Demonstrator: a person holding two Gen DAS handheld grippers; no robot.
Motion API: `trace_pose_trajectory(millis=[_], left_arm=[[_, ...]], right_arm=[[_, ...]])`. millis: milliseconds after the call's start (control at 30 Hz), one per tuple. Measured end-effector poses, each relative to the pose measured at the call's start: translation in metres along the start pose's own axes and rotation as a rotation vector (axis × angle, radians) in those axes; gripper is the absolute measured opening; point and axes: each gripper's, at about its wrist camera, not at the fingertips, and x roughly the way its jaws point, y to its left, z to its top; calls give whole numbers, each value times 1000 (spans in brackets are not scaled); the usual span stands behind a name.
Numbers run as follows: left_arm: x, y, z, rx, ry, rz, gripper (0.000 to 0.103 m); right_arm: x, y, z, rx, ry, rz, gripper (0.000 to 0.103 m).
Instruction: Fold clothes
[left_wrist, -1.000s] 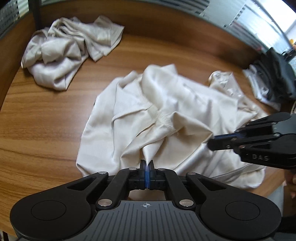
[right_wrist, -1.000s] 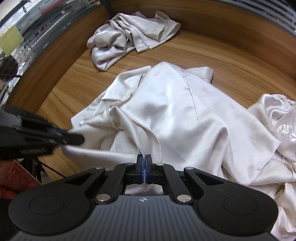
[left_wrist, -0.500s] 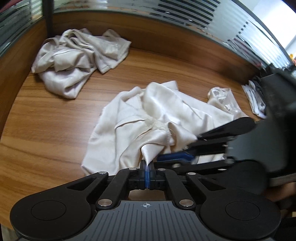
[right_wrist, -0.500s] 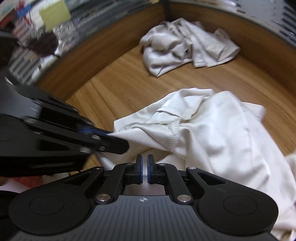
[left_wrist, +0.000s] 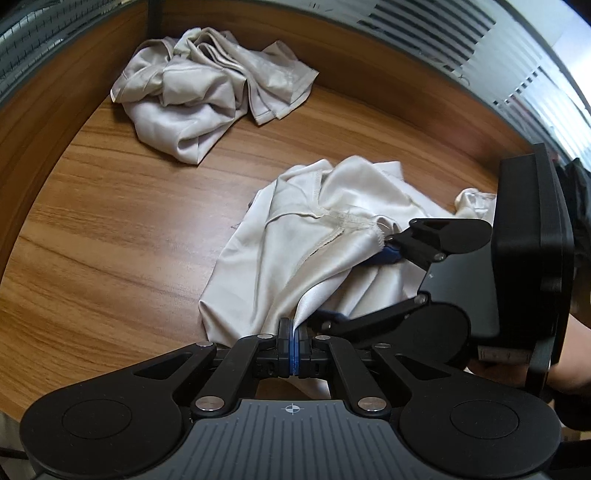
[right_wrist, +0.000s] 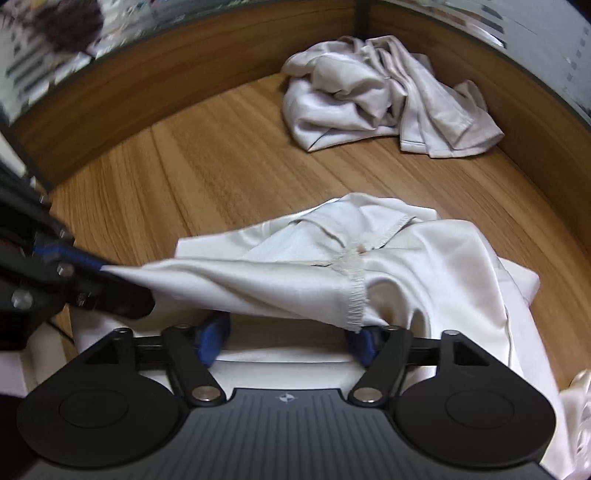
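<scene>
A cream garment (left_wrist: 332, 236) lies crumpled at the middle of the wooden counter (left_wrist: 110, 240), its stitched seam turned up and one corner drawn taut toward the near edge. The left gripper (left_wrist: 294, 345) has its jaws closed on that corner, the blue pads pressed together with the cloth pinched between them. From the right wrist view the same gripper (right_wrist: 107, 275) shows at the left, a fold of the garment (right_wrist: 406, 266) stretching from its tip across the frame. The right gripper (right_wrist: 291, 341) has its jaws spread wide, one blue pad on either side, with the raised fold hanging just above them and a hemmed edge close to the right pad. In the left wrist view this gripper (left_wrist: 354, 284) reaches in from the right, its open jaws straddling the cloth. A second pale garment (left_wrist: 210, 99) sits in a heap at the far left of the counter, well apart. Another pale cloth (left_wrist: 474, 201) shows at the far right, behind the right gripper.
</scene>
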Motion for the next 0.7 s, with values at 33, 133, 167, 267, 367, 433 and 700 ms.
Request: trace_pose_trajectory(millis=[33, 133, 167, 267, 367, 433, 700], left_arm=[[4, 0, 1, 0, 5, 7, 3], [15, 2, 5, -2, 18, 22, 3], [16, 3, 6, -5, 22, 20, 3], [18, 7, 8, -12, 34, 14, 6], [9, 15, 9, -37, 15, -14, 28], [2, 24, 10, -58, -11, -20, 38], [39, 51, 16, -60, 61, 106, 41]], right_arm=[[4, 1, 0, -15, 10, -7, 77], [15, -1, -2, -23, 54, -2, 77], [19, -2, -2, -21, 67, 2, 77], [24, -8, -5, 7, 99, 23, 68], [22, -12, -9, 6, 91, 12, 51], [20, -16, -10, 8, 88, 8, 34], [-27, -25, -14, 42, 40, 72, 10]])
